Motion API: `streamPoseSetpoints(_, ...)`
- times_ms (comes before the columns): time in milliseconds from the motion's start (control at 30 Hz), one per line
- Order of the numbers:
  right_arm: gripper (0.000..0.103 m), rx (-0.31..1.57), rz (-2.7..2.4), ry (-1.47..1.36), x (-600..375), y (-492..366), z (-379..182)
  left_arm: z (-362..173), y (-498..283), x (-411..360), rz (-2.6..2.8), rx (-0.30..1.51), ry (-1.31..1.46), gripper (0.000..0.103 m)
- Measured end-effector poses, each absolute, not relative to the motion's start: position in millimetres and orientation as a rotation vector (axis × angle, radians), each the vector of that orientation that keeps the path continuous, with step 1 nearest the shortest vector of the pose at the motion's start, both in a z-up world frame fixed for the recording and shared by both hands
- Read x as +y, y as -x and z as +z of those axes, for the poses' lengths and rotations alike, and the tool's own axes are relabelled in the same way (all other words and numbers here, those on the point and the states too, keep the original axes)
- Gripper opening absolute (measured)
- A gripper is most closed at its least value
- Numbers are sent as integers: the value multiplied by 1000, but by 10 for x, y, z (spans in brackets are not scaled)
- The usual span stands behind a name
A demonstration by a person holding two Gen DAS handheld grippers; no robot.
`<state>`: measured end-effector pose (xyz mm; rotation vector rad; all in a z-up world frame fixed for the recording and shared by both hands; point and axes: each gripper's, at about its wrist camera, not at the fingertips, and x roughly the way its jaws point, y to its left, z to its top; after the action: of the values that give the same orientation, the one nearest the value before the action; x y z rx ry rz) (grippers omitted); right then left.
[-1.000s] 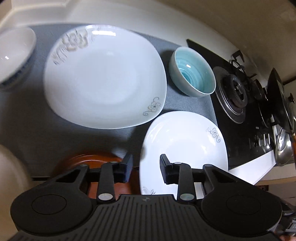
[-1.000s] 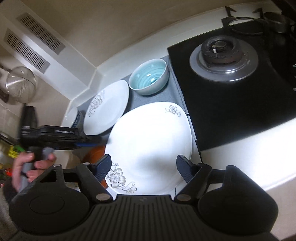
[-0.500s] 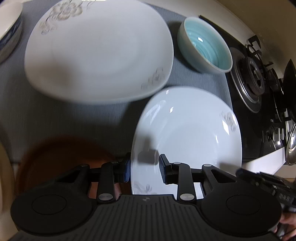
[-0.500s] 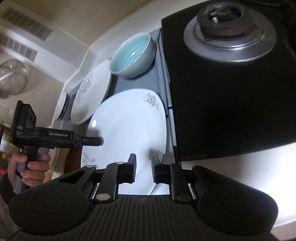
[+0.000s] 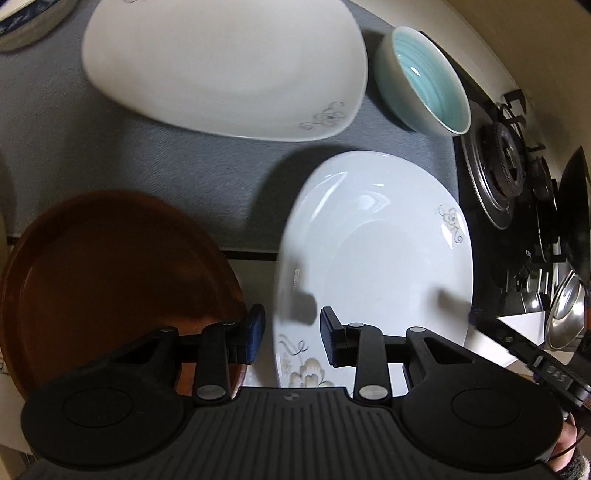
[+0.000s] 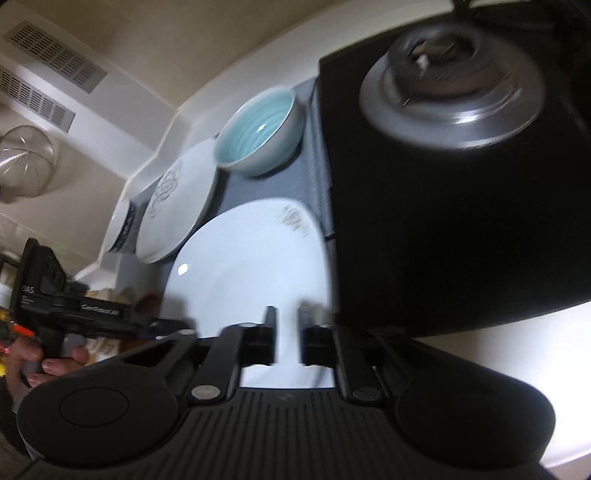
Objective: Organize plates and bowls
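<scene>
A white plate with a flower print [image 5: 373, 258] is tilted up off the grey mat [image 5: 147, 162]. My left gripper [image 5: 291, 334] is shut on its left rim. My right gripper [image 6: 286, 338] is shut on its near edge, and the plate shows in that view [image 6: 251, 266]. A second white flowered plate [image 5: 221, 66] lies flat on the mat behind it. A light blue bowl [image 5: 424, 81] stands to its right. A brown plate [image 5: 110, 273] lies at the near left. A blue-patterned bowl [image 5: 26, 22] is at the far left.
A black gas hob with a burner [image 5: 502, 173] lies right of the mat, with a dark pan [image 5: 576, 206] and a steel lid [image 5: 565, 314] beyond. The white counter edge [image 6: 480, 350] runs in front of the hob. A mesh strainer [image 6: 26, 162] hangs on the wall.
The right gripper closed on the near edge of the front white plate. Both grippers lifted and tilted it, and the left wrist view moved closer to the counter.
</scene>
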<state>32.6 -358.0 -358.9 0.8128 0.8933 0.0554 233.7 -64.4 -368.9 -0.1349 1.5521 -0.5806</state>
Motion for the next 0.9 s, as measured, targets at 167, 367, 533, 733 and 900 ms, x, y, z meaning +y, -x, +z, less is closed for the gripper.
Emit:
streamPoseSetpoints(167,53,946,72,-769,-3552,-407,-3671,-3685,-2320,-695,-626,1544,142,59)
streamPoseSetpoints(367,33,965,42,-808,-3470,-475,-3792,-3578,-2118,-969,-597,1448,-87,36)
streamPoseSetpoints(533,9,934,54,-815,-3598,-334,-3736,-3503,-2152,-835,-606,1475,55,36)
streamPoseSetpoints(733,10,932,46,-764,-3700,-253,-3700,-3451,-2171,-997,-610,1449,34,36)
streamPoseSetpoints(900,16,946,113,-873,-3838,-232,-3831,-3532,-2217,-998,-619,1456,16,37)
